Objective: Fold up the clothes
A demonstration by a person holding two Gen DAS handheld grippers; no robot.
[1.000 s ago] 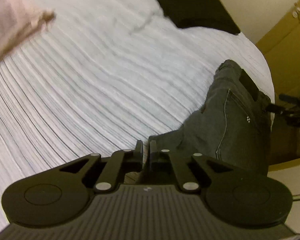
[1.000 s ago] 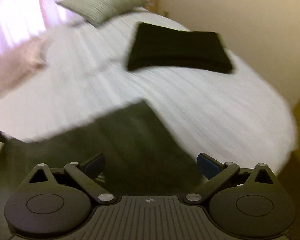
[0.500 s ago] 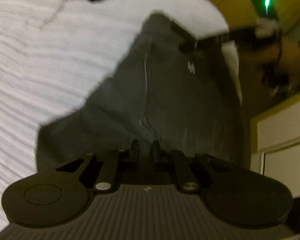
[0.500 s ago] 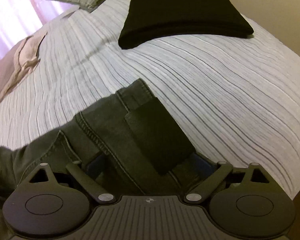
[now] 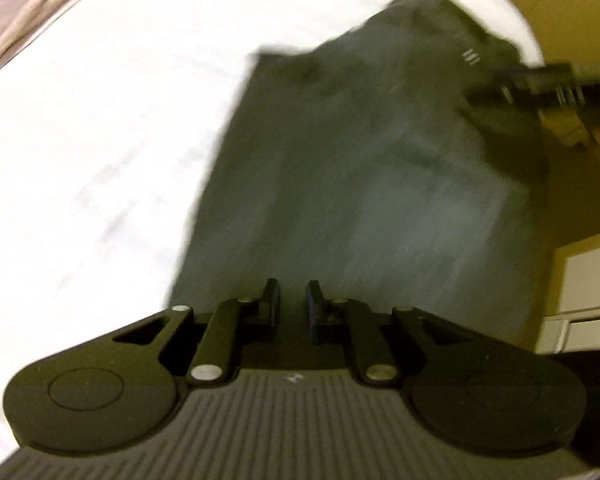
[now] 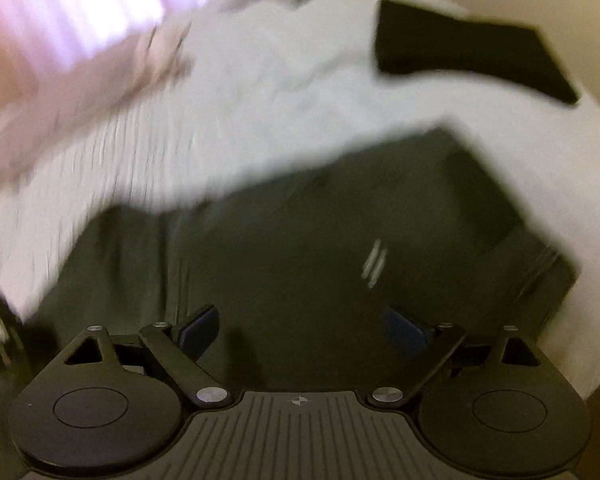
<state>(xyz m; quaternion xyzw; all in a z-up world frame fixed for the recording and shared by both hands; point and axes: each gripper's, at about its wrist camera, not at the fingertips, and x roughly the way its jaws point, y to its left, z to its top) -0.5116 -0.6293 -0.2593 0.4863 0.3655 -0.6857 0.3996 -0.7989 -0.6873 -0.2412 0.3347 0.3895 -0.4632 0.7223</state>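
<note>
Hovering over a pair of dark grey jeans point(image 5: 360, 184), the left gripper point(image 5: 293, 298) has its jaws drawn narrow, a slim gap between them; whether any cloth is pinched there I cannot tell, since the fabric lies directly behind them. In the right wrist view the right gripper point(image 6: 302, 326) holds its jaws wide, with the jeans point(image 6: 300, 248) spread beneath and nothing between the blue pads point(image 6: 198, 326). Both views are heavily smeared. The jeans lie on a white striped bedspread point(image 5: 100, 140), running toward 1 o'clock in the left view, where the other gripper shows blurred at their far end near 2 o'clock. Farther off in the right view, a folded black garment point(image 6: 472, 60) rests on the bed at 1 o'clock, apart from the jeans, and a pinkish cloth point(image 6: 72, 92) lies at 10 o'clock.
</note>
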